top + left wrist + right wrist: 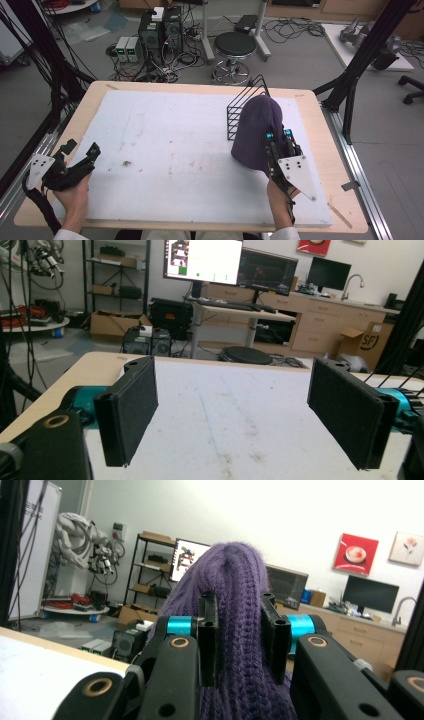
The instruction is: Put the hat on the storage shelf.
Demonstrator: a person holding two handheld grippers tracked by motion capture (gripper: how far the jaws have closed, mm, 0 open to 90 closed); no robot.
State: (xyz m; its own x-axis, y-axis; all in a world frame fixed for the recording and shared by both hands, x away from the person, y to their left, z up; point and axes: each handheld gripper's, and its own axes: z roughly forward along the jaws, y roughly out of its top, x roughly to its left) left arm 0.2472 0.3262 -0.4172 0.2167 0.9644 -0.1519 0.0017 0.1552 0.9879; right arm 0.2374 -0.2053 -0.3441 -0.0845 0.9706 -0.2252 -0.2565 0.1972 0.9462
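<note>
A purple knitted beanie (257, 131) hangs in the air over the right side of the table, draped in front of a black wire rack (246, 106). My right gripper (280, 140) is shut on the beanie's lower right edge; in the right gripper view its two black jaws pinch the ribbed purple knit (240, 645) between them. My left gripper (90, 154) rests low at the table's left front edge, held in a hand. Its jaws stand wide open with nothing between the pads (131, 407), only the white mat beyond.
A white foam mat (175, 145) with a few dark smudges covers the wooden table (310, 100). A black frame post (360, 65) slants at the right. Behind the table lie cables, computer boxes (160, 30) and a round stool (234, 47) on the floor.
</note>
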